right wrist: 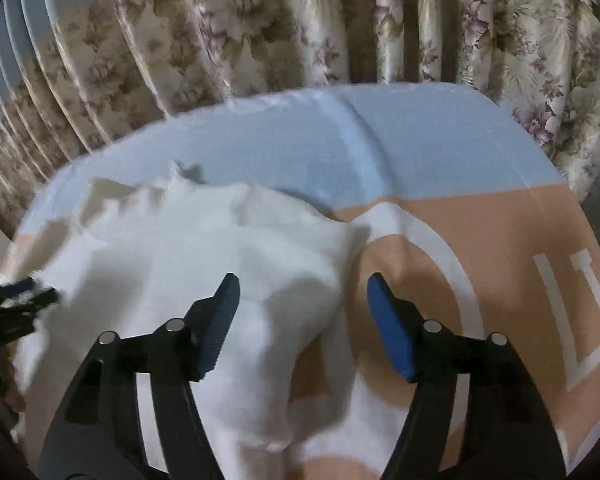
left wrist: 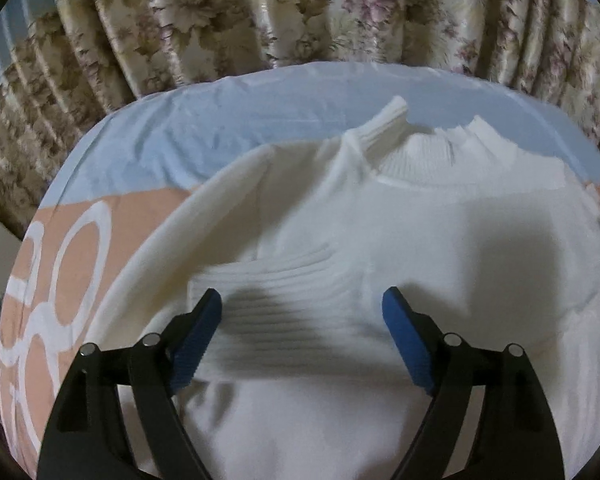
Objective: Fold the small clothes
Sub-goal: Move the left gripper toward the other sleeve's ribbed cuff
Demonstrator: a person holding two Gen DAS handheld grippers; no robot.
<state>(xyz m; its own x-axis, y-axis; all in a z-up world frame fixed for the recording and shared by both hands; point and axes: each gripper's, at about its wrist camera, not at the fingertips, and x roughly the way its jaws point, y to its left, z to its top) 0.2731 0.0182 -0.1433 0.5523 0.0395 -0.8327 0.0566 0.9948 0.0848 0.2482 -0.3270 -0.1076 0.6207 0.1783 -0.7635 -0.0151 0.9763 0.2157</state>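
A small white knit sweater (left wrist: 400,232) lies spread on the bed, its ribbed collar (left wrist: 432,152) toward the far side. One sleeve is folded across the chest, its ribbed cuff (left wrist: 268,292) lying between the jaws of my left gripper (left wrist: 302,316). That gripper is open and hovers just above the cuff, holding nothing. In the right wrist view the sweater (right wrist: 204,264) fills the left half, its right edge bunched up. My right gripper (right wrist: 300,304) is open over that edge, one finger above the sweater, the other above the sheet. The left gripper (right wrist: 16,300) shows at the far left.
The bed sheet (right wrist: 480,240) is peach with large white letters, with a pale blue band (left wrist: 220,120) along the far side. A floral curtain (left wrist: 260,12) hangs close behind the bed. The bed's edge curves away at the left and right.
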